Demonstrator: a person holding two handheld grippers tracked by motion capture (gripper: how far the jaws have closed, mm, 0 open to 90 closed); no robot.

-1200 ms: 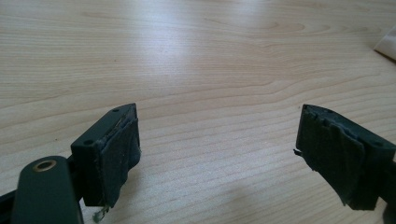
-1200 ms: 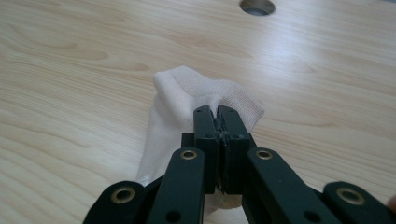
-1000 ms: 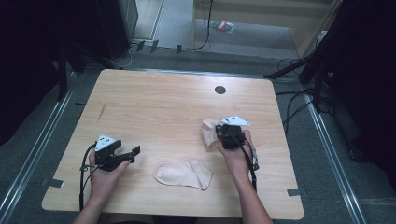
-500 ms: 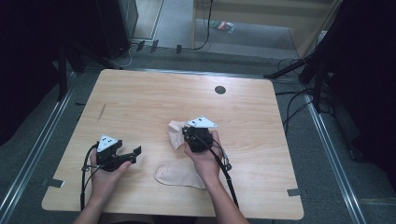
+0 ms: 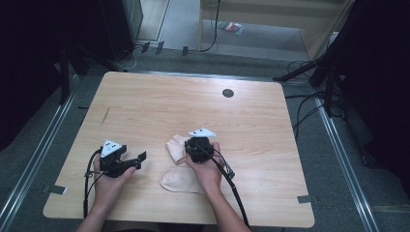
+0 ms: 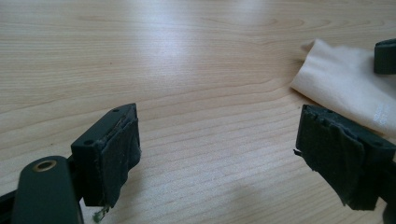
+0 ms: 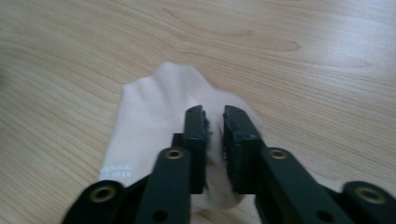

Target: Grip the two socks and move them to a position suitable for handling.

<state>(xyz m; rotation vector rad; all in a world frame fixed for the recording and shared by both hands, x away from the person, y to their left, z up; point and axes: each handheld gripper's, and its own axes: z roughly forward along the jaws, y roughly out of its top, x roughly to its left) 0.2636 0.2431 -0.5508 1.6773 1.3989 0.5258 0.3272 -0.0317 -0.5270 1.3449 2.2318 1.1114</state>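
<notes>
High view: the cream cotton sock has been carried leftward beside the flat beige sock near the surface's front edge; right gripper jaws, just opening, barely apart over it, left gripper jaws wide apart, empty

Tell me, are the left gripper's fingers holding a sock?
No, the left gripper's fingers stand wide apart with only bare table between them; the pale sock lies off to the side.

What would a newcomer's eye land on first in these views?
Probably the right gripper near the table's middle, its jaws just opening over a cream sock. A second sock lies flat nearer the person. The left gripper waits wide open at the left.
</notes>
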